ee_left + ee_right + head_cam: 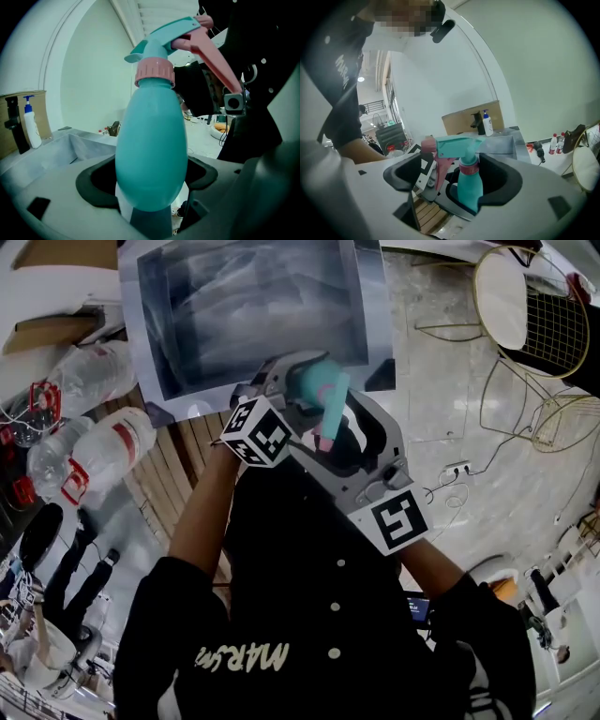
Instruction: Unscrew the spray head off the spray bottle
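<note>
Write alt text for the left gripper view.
A teal spray bottle stands upright, gripped by the left tool, filling the middle of the view. Its pink collar, teal spray head and pink trigger are on top; a white pump bottle stands at the far left.

Spray bottle (150, 154): smooth teal plastic with a soft sheen. Collar (154, 75): pink plastic, ribbed. Left gripper (149, 183): matt grey plastic shell with matt black lining. Slats (178, 460): matt wood. Wire chair (553, 324): gold-coloured metal. Floor (441, 381): glossy, with a marbled stone look.
</note>
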{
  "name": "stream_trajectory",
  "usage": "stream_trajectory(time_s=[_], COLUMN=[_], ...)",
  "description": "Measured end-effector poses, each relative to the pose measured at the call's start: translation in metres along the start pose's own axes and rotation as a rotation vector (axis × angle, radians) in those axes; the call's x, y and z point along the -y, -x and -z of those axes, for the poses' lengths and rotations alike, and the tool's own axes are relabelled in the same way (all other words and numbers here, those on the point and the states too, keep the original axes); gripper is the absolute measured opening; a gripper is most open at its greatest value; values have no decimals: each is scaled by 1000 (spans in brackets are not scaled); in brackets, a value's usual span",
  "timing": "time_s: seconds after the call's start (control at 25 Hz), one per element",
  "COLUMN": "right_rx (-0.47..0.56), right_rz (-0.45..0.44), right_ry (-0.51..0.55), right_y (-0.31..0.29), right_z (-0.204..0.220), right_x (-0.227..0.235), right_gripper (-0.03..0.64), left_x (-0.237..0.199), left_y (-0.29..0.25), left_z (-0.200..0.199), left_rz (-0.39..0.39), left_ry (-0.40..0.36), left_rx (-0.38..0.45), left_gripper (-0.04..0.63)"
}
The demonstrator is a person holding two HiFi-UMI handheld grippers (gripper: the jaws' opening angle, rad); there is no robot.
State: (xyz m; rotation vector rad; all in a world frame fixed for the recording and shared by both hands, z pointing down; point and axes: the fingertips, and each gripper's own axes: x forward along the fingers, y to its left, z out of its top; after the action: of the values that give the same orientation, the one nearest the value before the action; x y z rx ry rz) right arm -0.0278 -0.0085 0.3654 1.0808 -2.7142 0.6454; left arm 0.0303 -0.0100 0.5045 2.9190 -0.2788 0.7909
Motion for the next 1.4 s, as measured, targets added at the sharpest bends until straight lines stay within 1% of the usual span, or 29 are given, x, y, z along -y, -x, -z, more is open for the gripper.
stream_trajectory(time_s=[0.28,0.44,0.64,0.72,0.76,0.8,0.92,1.08,1.16,1.24,1.4], right_rx=[1,13,-20,-50,-63,-71,-77,-89,-103,-132,-149], right_rz=[-52,-78,-125,-146,-161,-183,-291,-495,-590,-638,-658], right_ry=[73,127,237,306,343,376,438,498,500,493,510], right_y=[-5,-8,-9,-10,-11,-11,-10,-4,2,6,4], right_z=[1,1,9,12,13,13,14,11,8,9,11], right_x=[1,5,9,12,14,15,14,12,12,12,9], right_gripper=[376,348,253,219,191,169,166,166,164,164,164], left_x=[0,-2,-1,0,0,1,1,1,3,5,5], left_y=[1,2,3,3,2,1,0,-3,-6,-7,-5], left_z=[-1,-5,-6,-6,-6,-6,-6,-11,-16,-19,-14], left_rz=[-2,-6,2,3,4,5,7,12,13,12,17], left_ry=[14,1,6,-6,-16,-23,-21,-25,-26,-27,-29], left_rx=[10,12,14,6,0,-4,-4,-6,-7,-9,-11], left_gripper=[405,405,405,405,405,405,405,405,405,405,405])
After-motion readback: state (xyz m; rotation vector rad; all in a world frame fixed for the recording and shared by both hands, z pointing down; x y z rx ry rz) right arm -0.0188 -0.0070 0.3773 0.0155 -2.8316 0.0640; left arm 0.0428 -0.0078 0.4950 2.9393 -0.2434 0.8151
